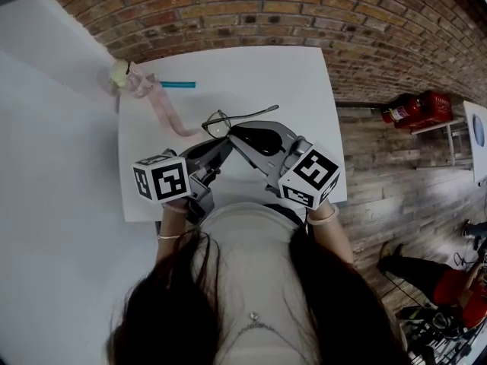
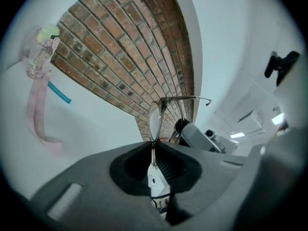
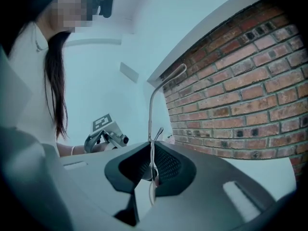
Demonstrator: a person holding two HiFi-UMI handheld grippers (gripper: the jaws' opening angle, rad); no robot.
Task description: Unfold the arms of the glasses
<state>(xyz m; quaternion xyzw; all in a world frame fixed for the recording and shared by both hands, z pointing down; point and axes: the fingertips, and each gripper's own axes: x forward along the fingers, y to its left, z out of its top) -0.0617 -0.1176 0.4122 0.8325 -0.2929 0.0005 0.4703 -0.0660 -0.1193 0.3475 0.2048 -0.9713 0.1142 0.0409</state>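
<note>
Thin-framed glasses (image 1: 225,121) hang above the white table (image 1: 304,74), held between both grippers. My left gripper (image 1: 221,144) is shut on the frame next to a lens (image 2: 154,118); in the left gripper view one arm (image 2: 185,98) sticks out to the right. My right gripper (image 1: 242,135) is shut on the glasses from the other side. In the right gripper view an arm (image 3: 151,105) rises from the closed jaws and ends in a curved tip. The left gripper (image 3: 107,133) shows across from it.
At the table's far left lie a pink strap (image 1: 163,109) with a small yellow-capped bottle (image 1: 120,73) and a teal stick (image 1: 176,84). A brick wall runs behind. A red fire extinguisher (image 1: 415,109) lies on the wooden floor to the right.
</note>
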